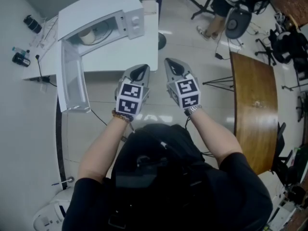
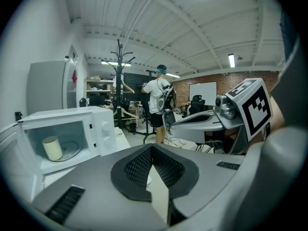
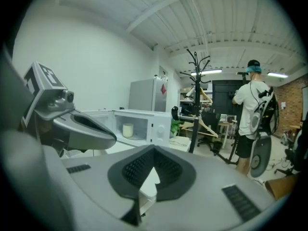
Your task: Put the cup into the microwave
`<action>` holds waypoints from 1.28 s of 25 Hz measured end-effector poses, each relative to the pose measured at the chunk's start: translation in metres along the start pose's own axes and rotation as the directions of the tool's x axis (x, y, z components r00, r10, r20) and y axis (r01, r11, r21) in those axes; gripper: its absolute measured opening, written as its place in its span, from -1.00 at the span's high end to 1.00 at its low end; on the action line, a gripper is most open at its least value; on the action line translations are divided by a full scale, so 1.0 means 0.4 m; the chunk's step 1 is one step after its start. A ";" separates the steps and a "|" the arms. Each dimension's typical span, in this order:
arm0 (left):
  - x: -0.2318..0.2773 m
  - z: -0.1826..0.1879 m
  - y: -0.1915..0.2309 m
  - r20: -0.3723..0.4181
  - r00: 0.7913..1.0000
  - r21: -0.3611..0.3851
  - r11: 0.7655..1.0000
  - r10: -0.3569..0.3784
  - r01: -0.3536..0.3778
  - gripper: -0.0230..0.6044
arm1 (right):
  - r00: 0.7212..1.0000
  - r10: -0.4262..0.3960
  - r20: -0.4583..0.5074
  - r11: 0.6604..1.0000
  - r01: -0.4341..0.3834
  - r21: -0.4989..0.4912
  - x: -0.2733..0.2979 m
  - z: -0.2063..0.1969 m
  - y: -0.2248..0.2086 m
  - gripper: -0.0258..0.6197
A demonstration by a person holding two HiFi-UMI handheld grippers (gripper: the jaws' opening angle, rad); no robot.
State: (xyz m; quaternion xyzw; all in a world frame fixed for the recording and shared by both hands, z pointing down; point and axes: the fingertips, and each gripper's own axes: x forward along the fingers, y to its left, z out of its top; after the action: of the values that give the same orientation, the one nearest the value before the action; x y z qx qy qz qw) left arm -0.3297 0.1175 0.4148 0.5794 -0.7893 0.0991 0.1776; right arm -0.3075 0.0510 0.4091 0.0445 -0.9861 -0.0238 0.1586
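Cup (image 1: 88,36) is already inside the microwave (image 1: 98,7), upright on the turntable, toward the left of the cavity as the left gripper view shows it. Door (image 1: 72,83) hangs wide open and swings out past the front edge of the white table (image 1: 130,57). So we read the placing part as done; the only thing left would be shutting the door, if that's wanted at all. Left gripper (image 1: 139,72): jaws pressed together, nothing between them. Right gripper (image 1: 174,67): same, closed and empty. We're holding both side by side, near the body and well apart from the table, tips aimed roughly at the microwave and tilted slightly down. Our guess on why: nothing to carry, so the jaws are shut, and hanging back keeps them clear of the door and the cup. The door is the one thing jutting into the approach path. If we go for it, the left gripper is the nearer one, and a gentle push on the outer edge should do it without shaking the cup. Wooden table (image 1: 255,105) sits off to the right, and a person (image 2: 156,100) stands well behind by a coat stand (image 2: 119,81). Neither is in the way.
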 end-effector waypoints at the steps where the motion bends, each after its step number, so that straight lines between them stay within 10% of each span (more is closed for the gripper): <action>1: 0.014 0.004 -0.019 -0.001 1.000 0.007 1.000 -0.016 0.016 0.93 | 1.000 -0.014 -0.001 1.000 0.014 0.006 -0.015 -0.006 -0.018 0.92; 16: 0.217 0.070 -0.410 -0.051 0.966 0.131 0.957 -0.254 0.258 0.93 | 0.974 -0.226 -0.025 0.968 0.227 0.110 -0.305 -0.127 -0.309 0.92; 32: 0.315 0.074 -0.951 -0.129 0.865 0.246 0.829 -0.486 0.502 0.93 | 0.877 -0.472 -0.090 0.851 0.480 0.212 -0.789 -0.312 -0.560 0.92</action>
State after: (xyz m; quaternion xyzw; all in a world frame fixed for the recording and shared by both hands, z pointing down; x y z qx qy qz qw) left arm -0.0067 -0.1215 0.4186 0.7791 -0.5857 0.1743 0.1400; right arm 0.0481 -0.1459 0.4158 0.3055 -0.9374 0.0516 0.1588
